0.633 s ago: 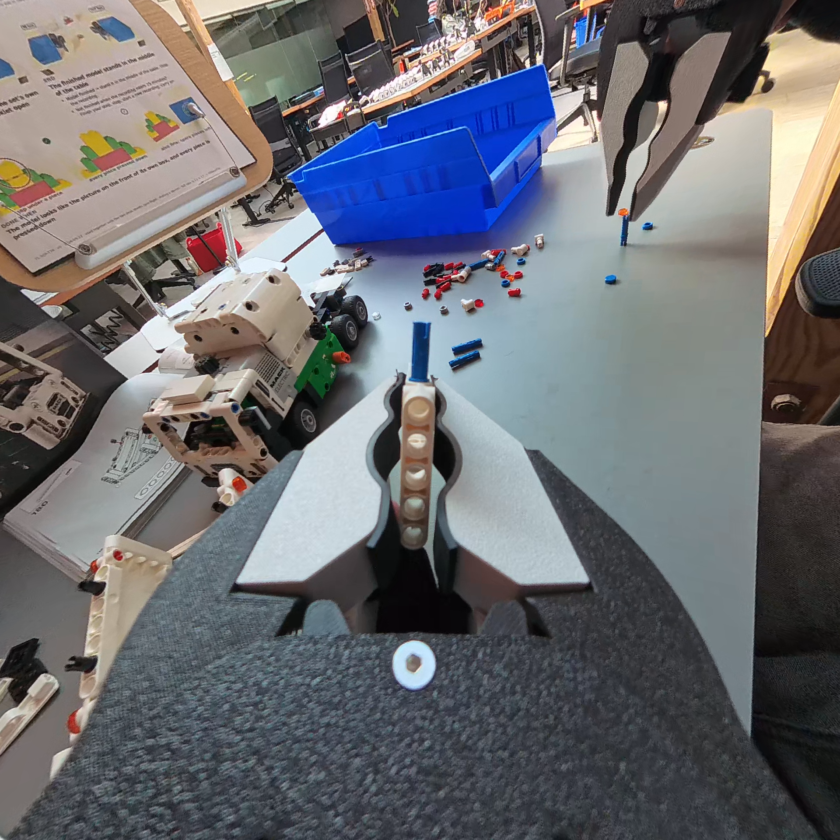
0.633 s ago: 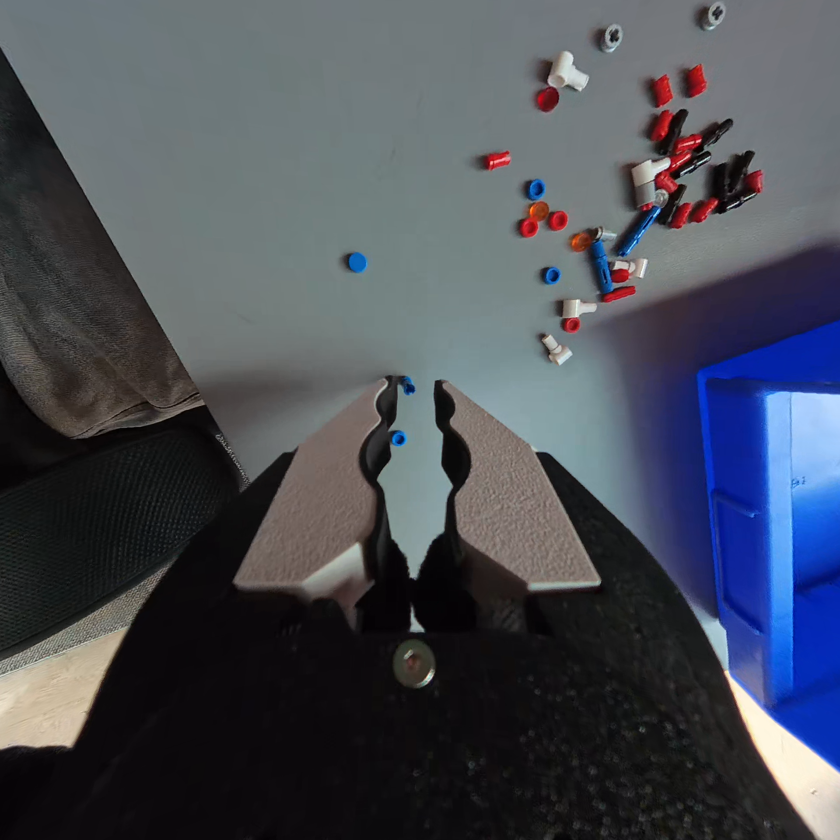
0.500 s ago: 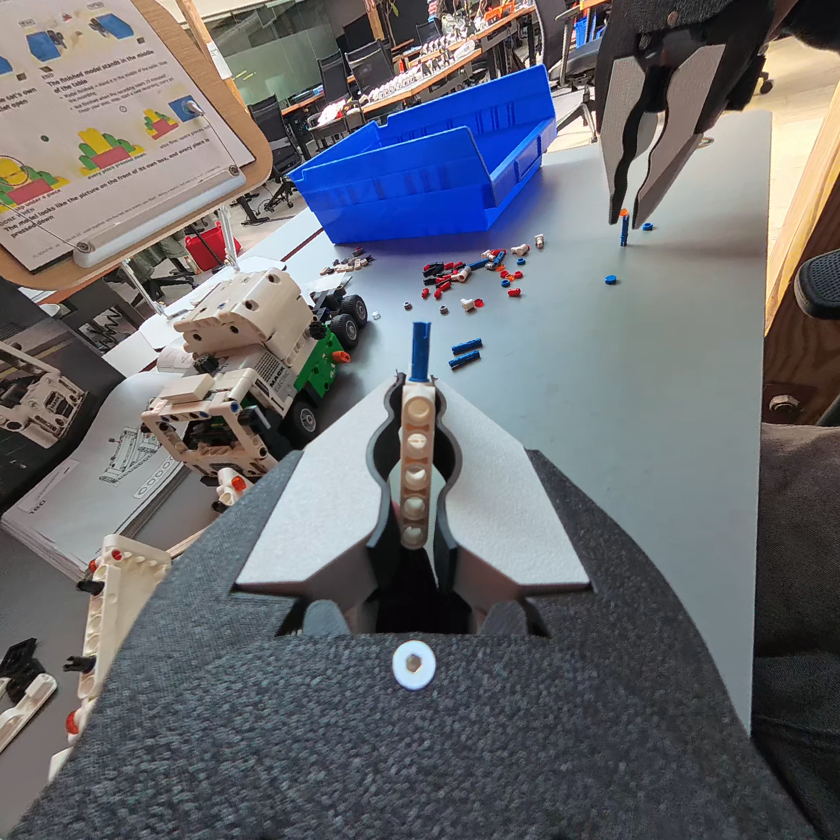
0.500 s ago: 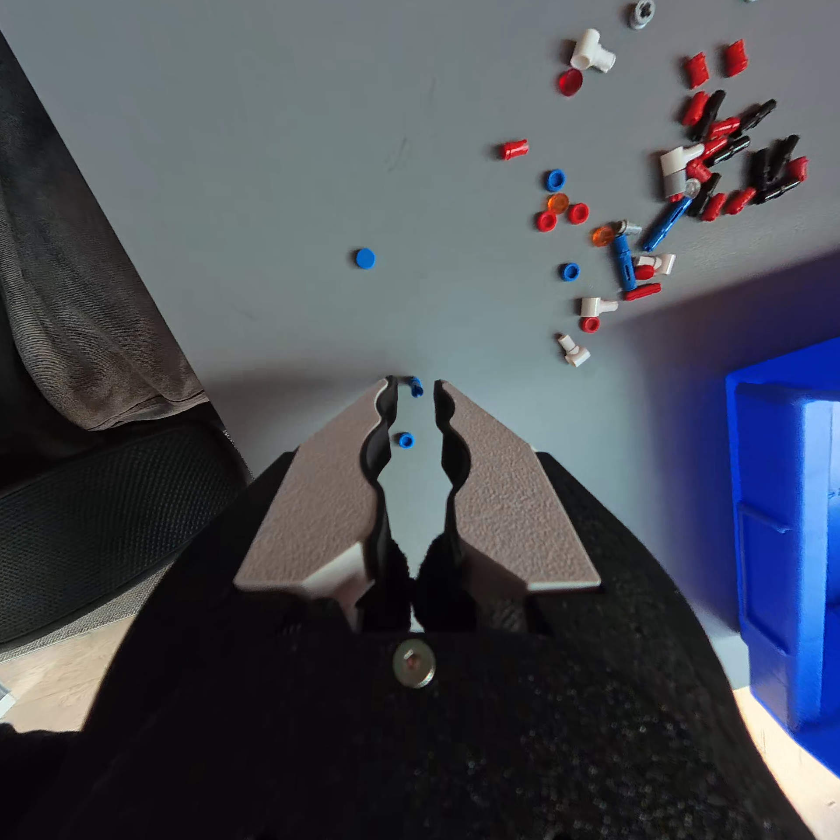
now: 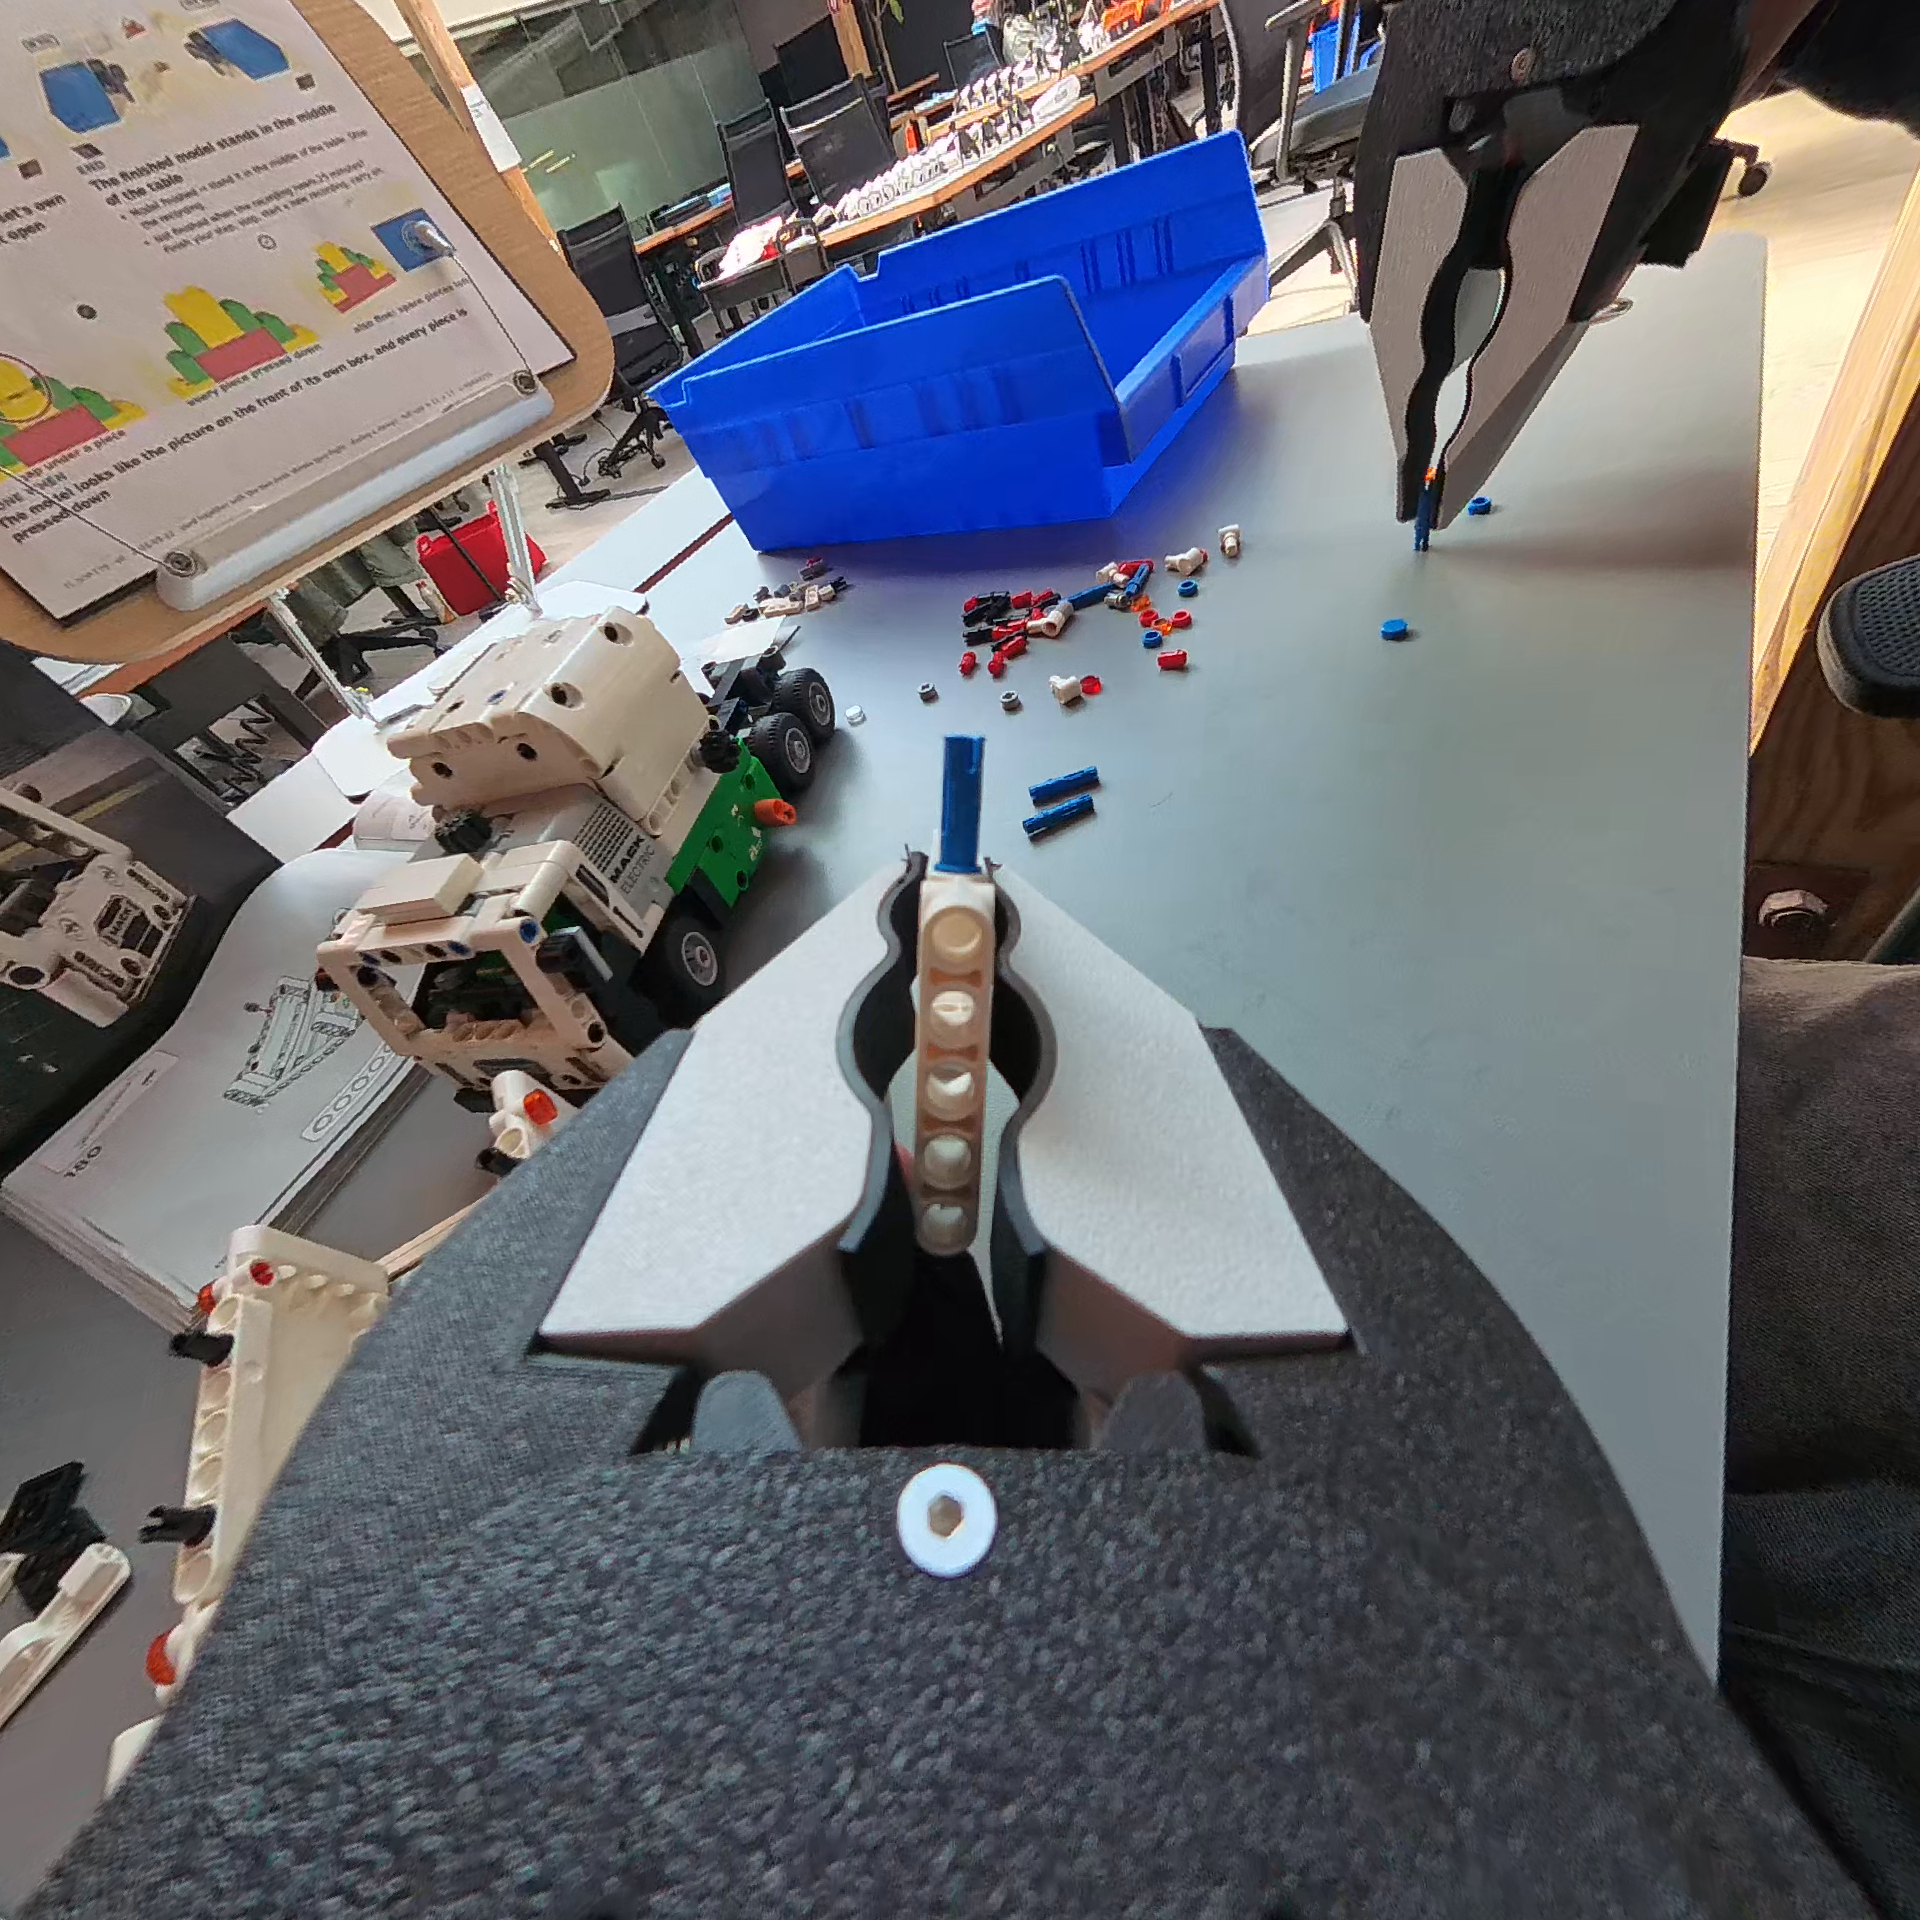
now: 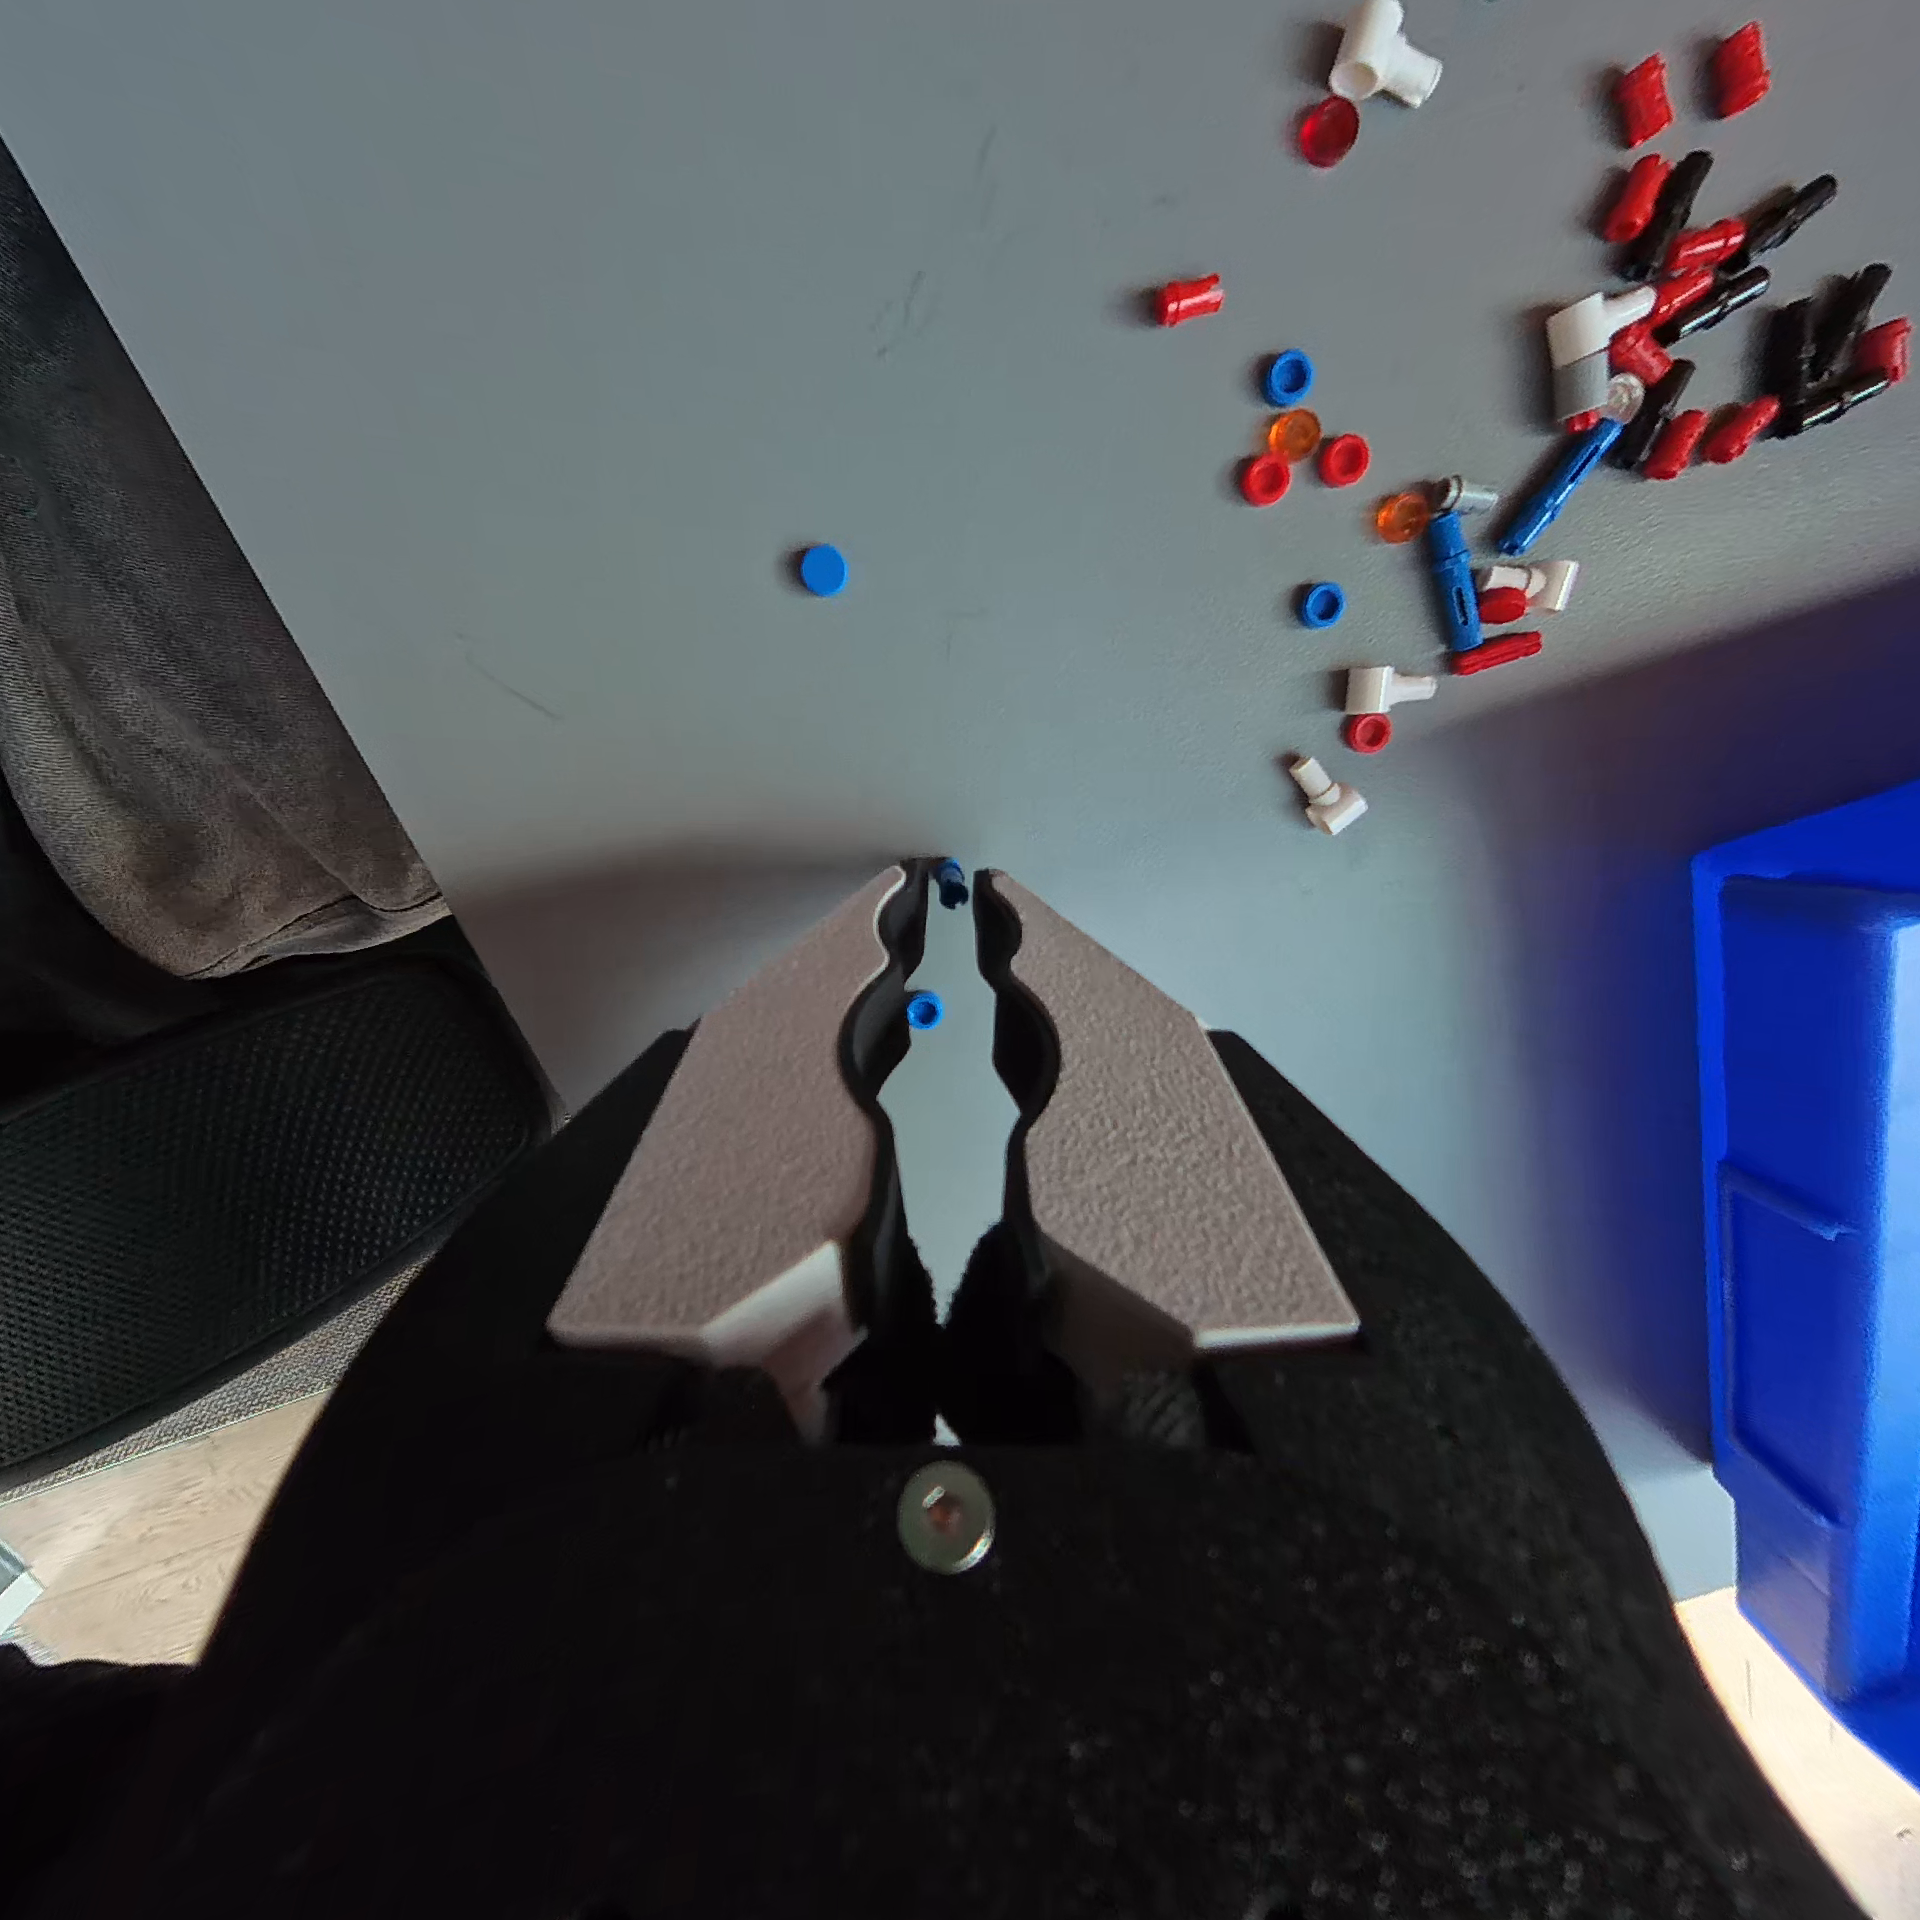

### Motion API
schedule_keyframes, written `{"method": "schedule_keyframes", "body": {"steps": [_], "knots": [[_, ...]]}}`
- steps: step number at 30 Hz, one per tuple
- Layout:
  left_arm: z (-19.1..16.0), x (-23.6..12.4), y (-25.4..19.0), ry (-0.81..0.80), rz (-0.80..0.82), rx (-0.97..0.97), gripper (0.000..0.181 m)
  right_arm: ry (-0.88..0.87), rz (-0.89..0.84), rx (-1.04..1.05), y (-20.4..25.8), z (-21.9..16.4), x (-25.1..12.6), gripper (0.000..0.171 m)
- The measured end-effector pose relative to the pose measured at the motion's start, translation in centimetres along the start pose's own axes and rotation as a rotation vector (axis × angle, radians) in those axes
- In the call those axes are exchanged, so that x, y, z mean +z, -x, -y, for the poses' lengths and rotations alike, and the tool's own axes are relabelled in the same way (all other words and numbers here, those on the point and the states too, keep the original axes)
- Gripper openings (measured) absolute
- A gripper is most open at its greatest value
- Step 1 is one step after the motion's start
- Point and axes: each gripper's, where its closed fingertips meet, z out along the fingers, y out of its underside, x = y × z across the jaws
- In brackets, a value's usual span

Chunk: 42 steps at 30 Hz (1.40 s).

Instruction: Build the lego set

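- Left gripper (image 5: 951, 868): jaws pinching a white five-hole lego beam (image 5: 951, 1070) edge-on, a blue axle pin (image 5: 961, 800) sticking out of its far end. Beam's rear end sits in shadow between the fingers.
- Right gripper (image 6: 948, 873): tips down near the grey table (image 5: 1403, 935), jaws nearly together around an upright thin blue pin with orange cap (image 5: 1423, 509). Can't tell if they actually clamp it; in the right wrist view only the pin's tip (image 6: 948, 885) shows.
- Small blue round stud (image 6: 923, 1010) visible through the finger gap, on the table.
- Partly built white and green lego truck (image 5: 582, 862) left of the held beam, on an open instruction booklet (image 5: 187, 1122); front is cut by the left gripper body.
- Loose red, black, blue and white small pins (image 5: 1060, 623) scattered mid-table.
- Blue plastic bin (image 5: 966, 384) behind them; inside not visible, contents unknown.
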Motion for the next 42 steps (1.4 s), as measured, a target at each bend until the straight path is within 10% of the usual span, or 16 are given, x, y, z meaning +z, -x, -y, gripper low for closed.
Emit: {"method": "schedule_keyframes", "body": {"steps": [1, 10, 21, 42], "knots": [[0.0, 0.0, 0.0, 0.000, 0.000, 0.001, 0.004, -0.004, 0.001, -0.001, 0.0, 0.1, 0.0, 0.005], [0.2, -0.2, 0.1, -0.017, 0.007, -0.002, 0.004, -0.070, -0.001, -0.015, 0.5, 1.9, -0.6, 0.003], [3.4, -1.7, -3.5, -0.212, -0.236, -0.071, 0.004, -0.725, -0.007, -0.207, 8.3, 22.4, -7.2, 0.003], [3.3, -1.6, -4.5, -0.194, -0.279, -0.059, 0.004, -0.671, 0.030, -0.334, 8.6, 23.8, -4.6, 0.003]]}}
